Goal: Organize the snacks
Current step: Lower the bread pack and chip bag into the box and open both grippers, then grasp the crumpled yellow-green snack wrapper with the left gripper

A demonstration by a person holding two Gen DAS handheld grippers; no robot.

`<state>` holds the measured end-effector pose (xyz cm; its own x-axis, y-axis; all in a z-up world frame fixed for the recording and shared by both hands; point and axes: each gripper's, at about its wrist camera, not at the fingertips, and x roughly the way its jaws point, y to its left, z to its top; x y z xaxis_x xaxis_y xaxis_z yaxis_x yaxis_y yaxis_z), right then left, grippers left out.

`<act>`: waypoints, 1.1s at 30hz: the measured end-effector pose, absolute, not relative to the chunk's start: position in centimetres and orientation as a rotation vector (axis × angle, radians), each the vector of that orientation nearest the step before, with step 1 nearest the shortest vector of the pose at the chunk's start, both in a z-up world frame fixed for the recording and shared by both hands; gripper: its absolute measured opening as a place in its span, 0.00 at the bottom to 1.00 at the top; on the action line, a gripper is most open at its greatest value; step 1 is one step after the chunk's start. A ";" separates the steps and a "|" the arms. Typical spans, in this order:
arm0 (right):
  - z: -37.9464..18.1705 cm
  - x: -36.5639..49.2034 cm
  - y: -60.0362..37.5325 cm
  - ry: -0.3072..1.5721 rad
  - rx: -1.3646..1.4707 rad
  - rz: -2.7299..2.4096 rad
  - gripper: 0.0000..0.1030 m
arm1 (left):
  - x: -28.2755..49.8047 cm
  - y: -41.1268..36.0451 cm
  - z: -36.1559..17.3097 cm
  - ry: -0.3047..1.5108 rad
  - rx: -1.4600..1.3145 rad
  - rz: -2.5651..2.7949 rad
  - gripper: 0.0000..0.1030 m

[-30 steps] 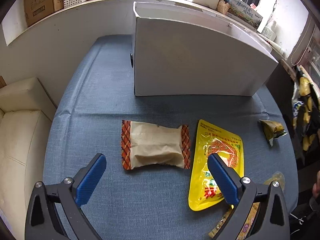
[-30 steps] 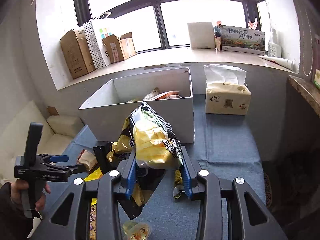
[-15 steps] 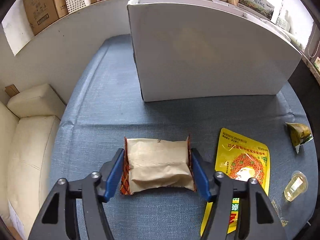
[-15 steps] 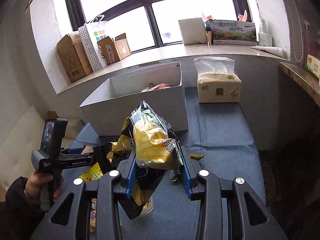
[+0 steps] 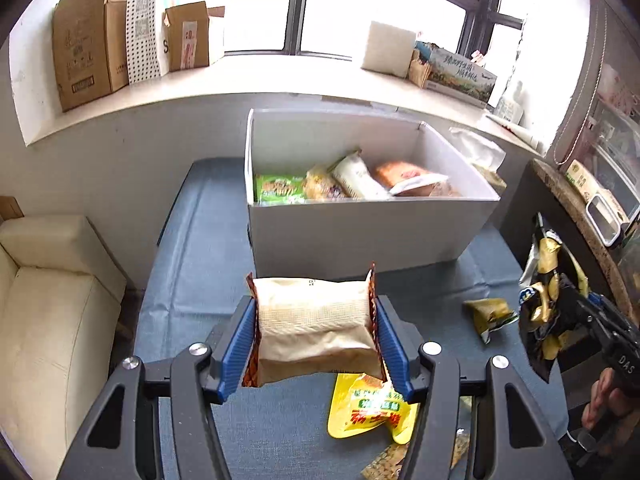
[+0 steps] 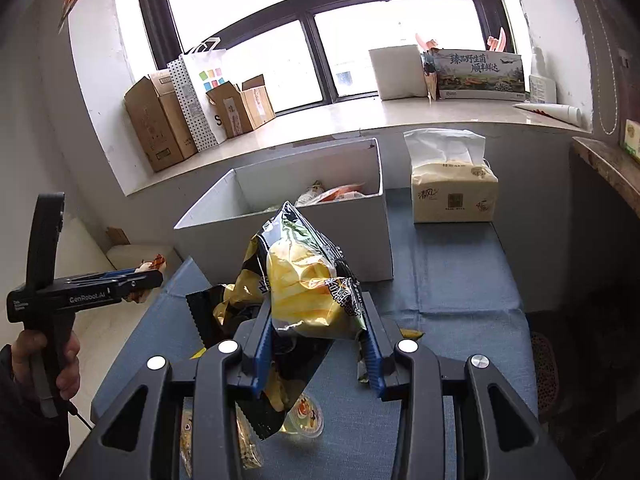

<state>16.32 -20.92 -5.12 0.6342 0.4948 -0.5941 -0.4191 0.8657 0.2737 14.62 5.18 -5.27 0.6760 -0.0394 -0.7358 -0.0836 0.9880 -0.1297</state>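
My left gripper (image 5: 316, 344) is shut on a tan snack pack with red ends (image 5: 312, 320) and holds it above the blue table, in front of the white box (image 5: 360, 236). The box holds several snack packs (image 5: 344, 184). My right gripper (image 6: 316, 344) is shut on a black-and-yellow chip bag (image 6: 304, 292), lifted in front of the same box (image 6: 320, 240). The left gripper with its pack also shows at the left of the right wrist view (image 6: 136, 280). The chip bag shows at the right of the left wrist view (image 5: 548, 304).
On the blue tablecloth (image 5: 192, 280) lie a yellow pouch (image 5: 368, 408), a small green-gold packet (image 5: 488, 312) and a jelly cup (image 6: 304, 416). A tissue pack (image 6: 452, 192) stands right of the box. A cream sofa (image 5: 48, 300) is at the left. Cardboard boxes (image 6: 168, 120) sit on the windowsill.
My left gripper closed on the tan pack and lifted it off the table toward the box. My right gripper keeps holding the chip bag, nearly still.
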 end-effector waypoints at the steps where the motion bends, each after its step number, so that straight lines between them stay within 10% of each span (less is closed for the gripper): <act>1: -4.5 16.8 -20.8 0.702 0.119 0.535 0.40 | 15.2 5.0 -4.2 0.816 -0.148 0.024 0.61; 20: 1.1 35.6 -15.1 0.746 0.151 0.478 0.43 | 30.0 5.2 2.4 0.697 -0.076 0.035 0.69; 23: 0.4 38.1 -14.4 0.785 0.137 0.458 0.72 | 31.8 5.8 1.3 0.725 -0.075 0.038 0.93; 24: 0.1 38.7 -14.2 0.797 0.133 0.440 1.00 | 32.2 6.0 0.9 0.736 -0.067 0.047 0.99; 33: -1.1 37.1 -14.2 0.783 0.074 0.433 1.00 | 31.8 8.0 -0.9 0.765 -0.092 0.088 1.00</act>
<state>37.15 -14.19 -1.08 0.6259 0.4040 -0.6671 -0.3498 0.9099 0.2229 31.75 7.97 -0.93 0.7177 0.0464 -0.6948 -0.1132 0.9923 -0.0507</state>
